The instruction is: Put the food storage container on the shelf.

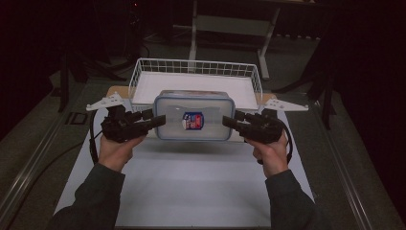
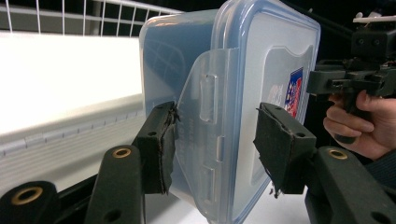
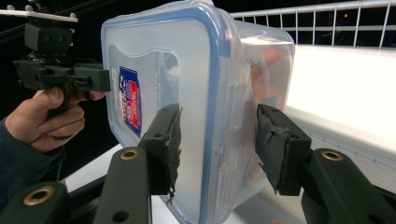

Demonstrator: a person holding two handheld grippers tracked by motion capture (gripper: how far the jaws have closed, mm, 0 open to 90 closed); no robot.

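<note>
A clear plastic food container (image 1: 194, 115) with a blue-rimmed lid and a red-and-blue sticker hangs level above the white mat, casting a shadow below it. My left gripper (image 1: 160, 120) clamps its left end and my right gripper (image 1: 229, 120) its right end. In the left gripper view the container (image 2: 252, 60) sits between the pads of the left gripper (image 2: 215, 144), one pad against the side latch and base, the other on the lid. In the right gripper view the right gripper (image 3: 217, 144) grips the container (image 3: 163, 60) the same way. Orange contents (image 3: 271, 70) show dimly through the wall.
A white wire basket (image 1: 196, 62) with a white floor stands just behind the container. The white mat (image 1: 191, 191) covers the table in front of it. Grey floor and a metal table frame (image 1: 230, 24) lie beyond in the dark.
</note>
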